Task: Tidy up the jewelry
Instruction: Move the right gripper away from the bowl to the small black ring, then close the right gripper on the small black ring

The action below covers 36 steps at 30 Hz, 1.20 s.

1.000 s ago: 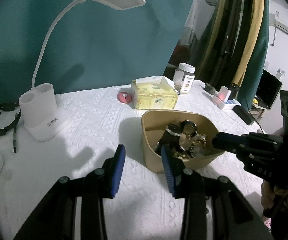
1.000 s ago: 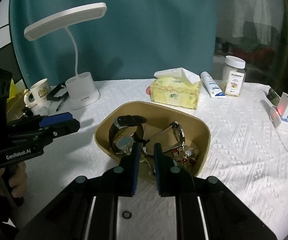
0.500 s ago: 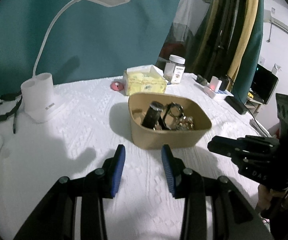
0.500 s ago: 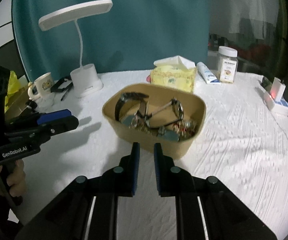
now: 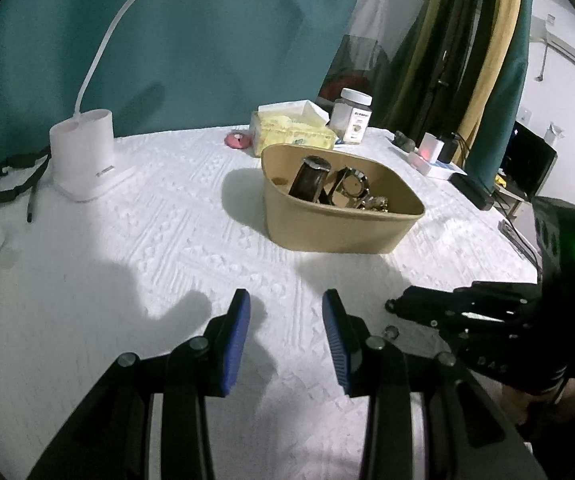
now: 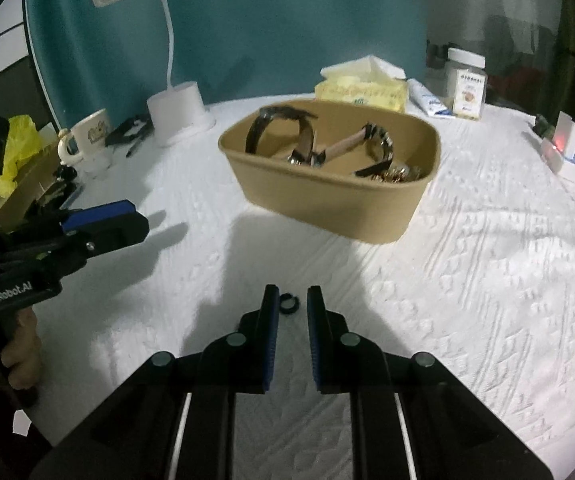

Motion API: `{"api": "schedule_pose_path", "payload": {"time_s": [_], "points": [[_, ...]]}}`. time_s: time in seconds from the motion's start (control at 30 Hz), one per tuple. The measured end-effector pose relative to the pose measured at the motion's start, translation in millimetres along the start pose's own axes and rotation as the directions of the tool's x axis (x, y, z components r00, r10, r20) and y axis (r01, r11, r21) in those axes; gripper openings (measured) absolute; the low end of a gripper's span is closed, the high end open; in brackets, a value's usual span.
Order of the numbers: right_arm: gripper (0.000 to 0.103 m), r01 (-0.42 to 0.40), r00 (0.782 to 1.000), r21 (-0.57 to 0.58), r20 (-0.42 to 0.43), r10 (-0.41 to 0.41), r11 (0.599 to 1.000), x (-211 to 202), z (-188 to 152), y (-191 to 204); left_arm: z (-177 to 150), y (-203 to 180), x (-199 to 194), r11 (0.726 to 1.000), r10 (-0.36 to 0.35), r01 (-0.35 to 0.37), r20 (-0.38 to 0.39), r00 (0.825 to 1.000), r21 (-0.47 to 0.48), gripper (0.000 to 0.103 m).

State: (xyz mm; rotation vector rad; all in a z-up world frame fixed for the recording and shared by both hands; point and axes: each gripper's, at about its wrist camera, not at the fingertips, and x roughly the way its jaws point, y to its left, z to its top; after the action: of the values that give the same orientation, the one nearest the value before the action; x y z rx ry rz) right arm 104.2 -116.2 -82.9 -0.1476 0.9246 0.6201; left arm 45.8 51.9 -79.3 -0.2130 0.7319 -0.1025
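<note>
Dark metal, by the look of it: a small ring (image 6: 288, 303) lies flat on the white tablecloth (image 6: 487, 280), just ahead of the right gripper (image 6: 290, 304) and lined up with the gap between its blue pads. That gripper stands parted a little, holding nothing. The left gripper (image 5: 286, 312) is spread wide and also empty, hovering over bare cloth off to the side.

Beyond the ring sits the tan bowl (image 6: 327, 208), already loaded with watches (image 6: 279, 132) and a heap of gold-coloured pieces.

I judge the ring to be very light, hard and smooth, so it could skid or flick away if a pad strikes only one edge. Lying flat on soft textured cloth, it offers little height to pinch. The likeliest hold is across its outer rim, pads lowered to the cloth on either side and closed gently. Too firm a squeeze may pop it out, and it would be hard to spot among the woven pattern
</note>
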Motion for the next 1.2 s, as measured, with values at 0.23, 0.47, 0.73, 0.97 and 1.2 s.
{"api": "schedule_pose_path", "payload": {"time_s": [0.23,0.47,0.73,0.97,1.2], "points": [[0.013,0.011,1.0,-0.009,-0.017,-0.011,1.0,10,3,3,-1,7,3,1.0,-0.004,0.003,-0.006,1.0,-0.02,0.037],[0.013,0.033,0.999,-0.023,-0.018,-0.033,0.999,13,6,4,-1,9,5,0.999,-0.008,0.008,-0.012,1.0,-0.031,0.037],[0.012,0.05,0.999,-0.058,-0.011,-0.05,0.997,13,4,8,-1,8,5,1.0,0.0,0.0,-0.015,1.0,-0.021,0.037],[0.012,0.039,0.999,-0.044,-0.003,-0.039,0.998,7,1,1,-2,0,7,1.0,0.008,-0.008,-0.026,1.0,0.001,0.037],[0.012,0.039,0.999,-0.007,0.021,-0.039,0.999,-6,-7,-15,-4,-22,16,0.999,-0.005,0.008,-0.062,0.998,0.036,0.036]]}}
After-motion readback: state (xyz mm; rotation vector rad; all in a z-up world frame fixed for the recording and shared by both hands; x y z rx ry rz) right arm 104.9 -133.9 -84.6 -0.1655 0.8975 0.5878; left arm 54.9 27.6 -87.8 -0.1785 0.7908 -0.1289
